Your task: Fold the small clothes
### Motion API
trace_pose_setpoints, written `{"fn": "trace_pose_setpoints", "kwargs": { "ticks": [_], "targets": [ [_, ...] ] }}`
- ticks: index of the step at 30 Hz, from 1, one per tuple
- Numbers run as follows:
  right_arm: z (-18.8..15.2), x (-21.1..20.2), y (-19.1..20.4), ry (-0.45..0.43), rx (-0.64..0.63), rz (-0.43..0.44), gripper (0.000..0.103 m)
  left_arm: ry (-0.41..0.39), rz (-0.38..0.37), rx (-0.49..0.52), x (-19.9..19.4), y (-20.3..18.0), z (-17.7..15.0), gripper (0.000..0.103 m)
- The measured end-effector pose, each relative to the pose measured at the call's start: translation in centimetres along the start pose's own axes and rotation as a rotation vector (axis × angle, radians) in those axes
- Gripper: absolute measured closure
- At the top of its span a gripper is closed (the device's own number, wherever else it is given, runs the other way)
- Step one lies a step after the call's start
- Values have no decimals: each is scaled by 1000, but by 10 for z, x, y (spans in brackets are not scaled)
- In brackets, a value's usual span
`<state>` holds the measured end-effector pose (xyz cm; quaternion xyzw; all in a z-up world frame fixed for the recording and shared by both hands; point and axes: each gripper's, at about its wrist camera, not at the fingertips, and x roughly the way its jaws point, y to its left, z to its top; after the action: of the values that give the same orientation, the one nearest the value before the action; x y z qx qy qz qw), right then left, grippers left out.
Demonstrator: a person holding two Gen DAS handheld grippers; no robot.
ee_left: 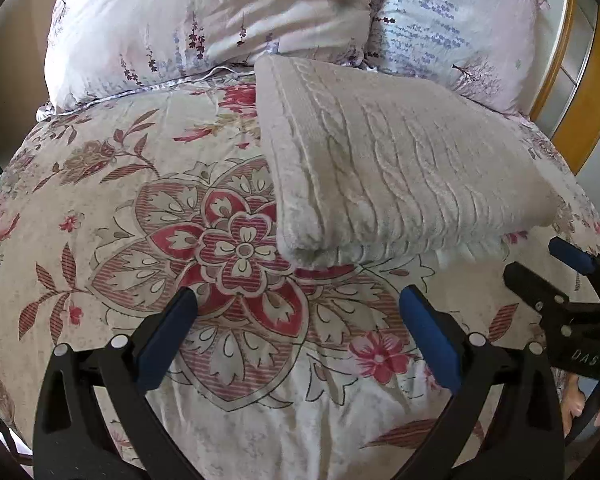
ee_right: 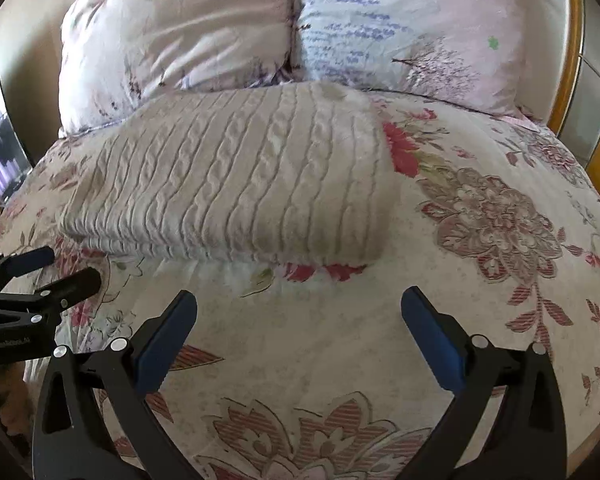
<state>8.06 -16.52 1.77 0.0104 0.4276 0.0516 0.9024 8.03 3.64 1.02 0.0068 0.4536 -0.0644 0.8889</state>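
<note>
Centrally placed: folded cream cable-knit sweater (ee_left: 400, 168), lying flat on the bed's floral quilt (ee_left: 140, 216), far edge close against the pillows. Folded into a thick rectangular stack, cable ribs running across the top face; rounded fold on the side toward the left gripper, looser layered edges along the near side, a fringe of white fabric showing beneath that edge in the right wrist view (ee_right: 236, 184). Not touched by either gripper.

Behind the sweater: two pale pillows side by side, left pillow (ee_left: 204, 20) printed with lavender sprigs, right pillow (ee_left: 452, 28) with purple script and a bare tree. Seen again in the right wrist view, at (ee_right: 172, 36) and (ee_right: 420, 28).

Nearer the cameras: left gripper (ee_left: 298, 308), fingers spread wide with blue pads (ee_left: 168, 340), holding nothing, poised over the large red medallion of the quilt, just short of the sweater's near corner. Same gripper visible at the left margin of the right wrist view (ee_right: 66, 270), near the sweater's near-left corner, apart from it.

Right gripper (ee_right: 298, 308), fingers likewise parted and empty, over plain quilt (ee_right: 480, 216) just before the sweater's near edge. Visible also at the right margin of the left wrist view (ee_left: 540, 264), near the sweater's near-right corner.

At the outer right: wooden bed frame (ee_left: 560, 92), orange-toned, bordering the pillows.
</note>
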Motion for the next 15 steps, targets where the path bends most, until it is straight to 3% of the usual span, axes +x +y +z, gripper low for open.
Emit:
{"fn": "trace_pose_setpoints", "kwargs": {
  "ticks": [15],
  "targets": [
    [4, 10, 1, 64, -9, -28, 1, -20, 59, 39, 3, -9, -4, 2]
  ]
}}
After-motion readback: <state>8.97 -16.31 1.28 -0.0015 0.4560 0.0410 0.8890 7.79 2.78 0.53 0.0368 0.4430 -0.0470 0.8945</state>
